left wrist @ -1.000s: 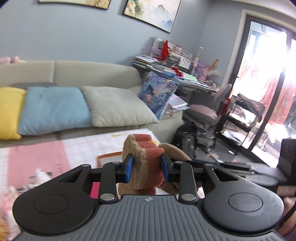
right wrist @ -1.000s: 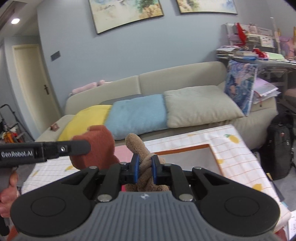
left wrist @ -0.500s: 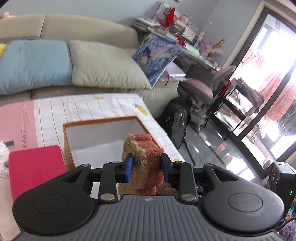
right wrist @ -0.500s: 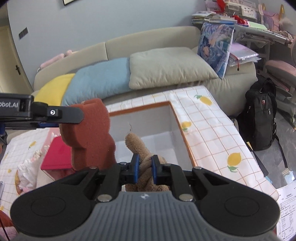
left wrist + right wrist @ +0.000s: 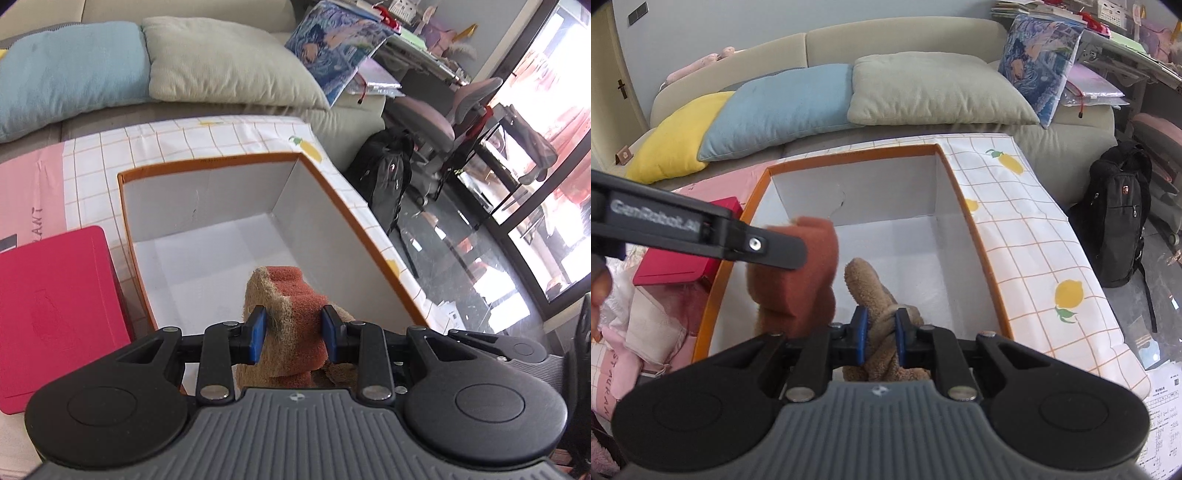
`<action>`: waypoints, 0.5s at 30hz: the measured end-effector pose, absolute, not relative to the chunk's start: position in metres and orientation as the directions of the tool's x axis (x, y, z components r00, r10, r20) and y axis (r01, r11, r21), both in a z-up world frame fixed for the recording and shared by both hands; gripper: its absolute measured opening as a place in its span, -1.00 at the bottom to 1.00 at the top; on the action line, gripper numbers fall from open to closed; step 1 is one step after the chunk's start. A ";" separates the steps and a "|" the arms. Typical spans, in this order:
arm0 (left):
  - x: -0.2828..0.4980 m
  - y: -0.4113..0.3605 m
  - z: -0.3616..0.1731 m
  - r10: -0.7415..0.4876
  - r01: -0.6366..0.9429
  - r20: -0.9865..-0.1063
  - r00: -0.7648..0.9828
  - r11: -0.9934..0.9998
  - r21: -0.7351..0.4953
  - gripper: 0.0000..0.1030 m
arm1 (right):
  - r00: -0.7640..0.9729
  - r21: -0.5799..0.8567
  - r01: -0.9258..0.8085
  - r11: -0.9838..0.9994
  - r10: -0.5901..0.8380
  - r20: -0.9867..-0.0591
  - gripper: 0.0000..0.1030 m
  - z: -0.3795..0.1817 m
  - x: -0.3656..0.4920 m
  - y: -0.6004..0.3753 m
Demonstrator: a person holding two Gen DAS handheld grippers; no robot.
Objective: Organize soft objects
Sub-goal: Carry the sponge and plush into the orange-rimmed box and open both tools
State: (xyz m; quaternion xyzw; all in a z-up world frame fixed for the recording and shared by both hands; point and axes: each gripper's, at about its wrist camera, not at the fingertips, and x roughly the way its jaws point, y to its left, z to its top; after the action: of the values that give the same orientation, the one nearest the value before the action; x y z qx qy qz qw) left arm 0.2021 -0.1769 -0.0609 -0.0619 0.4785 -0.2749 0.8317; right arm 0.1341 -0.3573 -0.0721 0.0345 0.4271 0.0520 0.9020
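**Both soft items now over the box, ready to drop**

Left wrist view: a second ago I was looking level at the sofa; now I'm pitched down into the orange-rimmed box [image 5: 221, 162], with its white floor showing no contents. So the carry is done and only the release is left, as I judge it. My left gripper [image 5: 291, 328] is clamped on the rust-brown sponge [image 5: 295, 295], blue pads biting both sides, fibrous scrub face to the left. The sponge sits above the near end of the box. Red case [image 5: 55, 295] lies just beside the box's left wall. A tan plush piece pokes out right of the sponge, low in frame.

Right wrist view: same shift, from sofa and wall art to a look down into the box. My right gripper [image 5: 880, 332] is pinched tight on the tan plush toy [image 5: 875, 295], with one limb sticking forward over the box floor. The left tool crosses in from the left with the sponge hanging near the left wall of the box, just beside the plush; whether they touch I can't tell. Both tools tilt down and forward, side by side. I can't judge the height above the floor.
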 end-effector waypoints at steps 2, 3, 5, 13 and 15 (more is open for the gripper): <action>0.203 -0.177 -0.064 -0.498 0.389 -0.776 0.386 0.851 -0.353 -0.29 | 0.620 0.115 -0.069 0.991 0.133 -0.774 -0.66 -0.073 0.134 -0.356; 0.203 -0.177 -0.066 -0.493 0.386 -0.780 0.385 0.854 -0.349 -0.29 | 0.616 0.119 -0.070 0.990 0.137 -0.776 -0.63 -0.073 0.134 -0.356; 0.203 -0.176 -0.068 -0.492 0.387 -0.785 0.377 0.853 -0.349 -0.27 | 0.609 0.121 -0.074 0.990 0.141 -0.781 -0.61 -0.074 0.132 -0.354; 0.203 -0.173 -0.071 -0.476 0.373 -0.795 0.377 0.863 -0.340 0.03 | 0.595 0.127 -0.067 0.990 0.142 -0.791 -0.26 -0.071 0.131 -0.353; 0.201 -0.172 -0.068 -0.480 0.377 -0.784 0.394 0.862 -0.338 0.27 | 0.596 0.126 -0.061 0.990 0.138 -0.791 -0.04 -0.068 0.130 -0.353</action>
State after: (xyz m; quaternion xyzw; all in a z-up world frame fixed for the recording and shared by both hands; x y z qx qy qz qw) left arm 0.2008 -0.1715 -0.0676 -0.0527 0.4868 -0.2571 0.8331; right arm 0.1304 -0.3528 -0.0684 0.0429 0.4461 0.0559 0.8922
